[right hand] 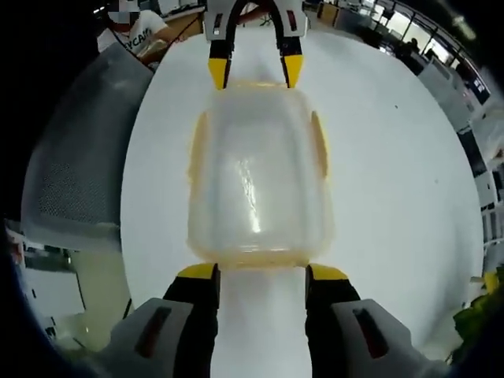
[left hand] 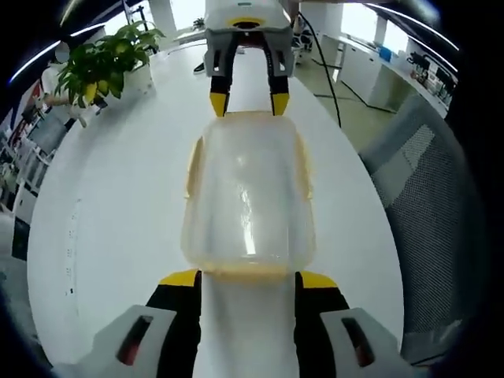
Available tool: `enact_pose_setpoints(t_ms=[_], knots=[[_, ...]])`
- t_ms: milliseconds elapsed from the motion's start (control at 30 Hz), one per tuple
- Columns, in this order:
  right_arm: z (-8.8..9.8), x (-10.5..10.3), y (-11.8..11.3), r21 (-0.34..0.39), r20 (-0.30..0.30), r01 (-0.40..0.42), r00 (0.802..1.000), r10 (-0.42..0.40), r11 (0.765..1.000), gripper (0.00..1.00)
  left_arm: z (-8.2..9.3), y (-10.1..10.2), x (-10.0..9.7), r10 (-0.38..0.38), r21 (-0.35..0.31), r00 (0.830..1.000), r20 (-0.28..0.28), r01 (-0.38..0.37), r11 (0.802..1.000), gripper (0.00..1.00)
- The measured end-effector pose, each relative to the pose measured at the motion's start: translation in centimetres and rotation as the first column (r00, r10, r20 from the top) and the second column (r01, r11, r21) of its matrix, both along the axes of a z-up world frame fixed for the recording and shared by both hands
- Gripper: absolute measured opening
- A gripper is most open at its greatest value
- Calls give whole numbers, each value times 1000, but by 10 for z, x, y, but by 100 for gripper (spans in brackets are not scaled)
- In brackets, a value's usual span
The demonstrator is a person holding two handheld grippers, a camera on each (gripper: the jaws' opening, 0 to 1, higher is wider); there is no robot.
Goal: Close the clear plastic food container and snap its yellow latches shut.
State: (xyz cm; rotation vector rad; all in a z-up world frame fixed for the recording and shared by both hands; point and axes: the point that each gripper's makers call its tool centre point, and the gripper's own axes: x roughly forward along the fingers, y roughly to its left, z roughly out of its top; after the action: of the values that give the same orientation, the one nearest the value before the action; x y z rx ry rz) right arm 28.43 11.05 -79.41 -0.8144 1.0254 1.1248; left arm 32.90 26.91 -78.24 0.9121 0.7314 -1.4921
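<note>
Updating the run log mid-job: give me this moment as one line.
container: lid on, on white table | left gripper: open, at near end | right gripper: open, at opposite end | latches: state unclear

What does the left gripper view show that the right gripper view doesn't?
Left gripper view: a leafy green potted plant at the far table edge and a grey mesh office chair beside the table. Right gripper view: a person in a white shirt seated beyond the table. Both: the clear plastic food container with yellow latches on the white table, with left tongs and right tongs at opposite ends.
</note>
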Motion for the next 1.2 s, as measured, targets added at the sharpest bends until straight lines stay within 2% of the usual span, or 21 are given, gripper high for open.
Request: enact_pose_setpoints(t_ms=[67,133,233,267,367,467,533,600,633,667,733,800,833,900,933,1000,1067,1100,1133,1200], knots=[[2,-1,-3,11,-8,24,1000,-24,1000,39,3,2,2,45,-19,999,-26,-45,999,42],[7,-5,-4,29,-17,60,998,-60,998,39,6,6,3,64,-20,998,-25,-65,998,41],[13,-7,-3,92,-28,131,991,-129,987,40,12,7,4,119,-57,991,-53,-122,991,41],[15,-7,-3,105,-30,150,989,-147,983,40,15,7,4,148,-79,986,-78,-154,985,41],[24,-5,0,156,-43,223,975,-219,962,40,15,8,4,218,-86,966,-141,-231,969,41],[31,0,2,199,-56,292,956,-286,936,40,15,6,5,265,-101,948,-178,-285,953,41],[33,3,4,217,-68,337,942,-330,916,41,13,8,7,320,-92,925,-203,-344,934,41],[33,6,2,223,-71,385,923,-379,896,41,16,8,10,378,-104,895,-237,-410,906,41],[34,8,3,239,-74,421,907,-415,875,42,17,6,11,408,-114,872,-269,-450,886,41],[35,9,4,258,-83,448,893,-443,856,42,18,6,12,457,-111,830,-319,-511,852,41],[34,8,4,279,-118,519,853,-508,808,41,19,6,14,511,-106,774,-374,-583,805,41],[30,6,1,282,-137,565,824,-551,775,39,19,5,15,541,-112,745,-389,-621,775,40],[30,6,0,284,-140,571,819,-556,770,39,18,6,14,555,-102,732,-394,-635,765,39],[26,4,0,290,-150,593,804,-576,751,39,15,5,12,560,-97,730,-392,-638,764,37],[25,3,2,299,-160,605,794,-587,738,39,12,5,10,570,-94,725,-387,-646,757,37],[23,0,4,299,-170,620,783,-599,726,38,9,4,8,588,-83,708,-392,-663,744,35],[22,-6,9,293,-208,633,774,-599,716,31,9,5,7,601,-75,696,-392,-676,733,29],[24,-8,16,312,-242,650,760,-604,693,27,9,5,6,604,-72,690,-398,-680,730,23],[24,-10,16,306,-256,657,754,-605,689,23,9,4,4,606,-67,685,-405,-683,727,20],[23,-8,17,312,-246,651,759,-603,692,23,3,3,-1,610,-50,679,-410,-684,728,19]])
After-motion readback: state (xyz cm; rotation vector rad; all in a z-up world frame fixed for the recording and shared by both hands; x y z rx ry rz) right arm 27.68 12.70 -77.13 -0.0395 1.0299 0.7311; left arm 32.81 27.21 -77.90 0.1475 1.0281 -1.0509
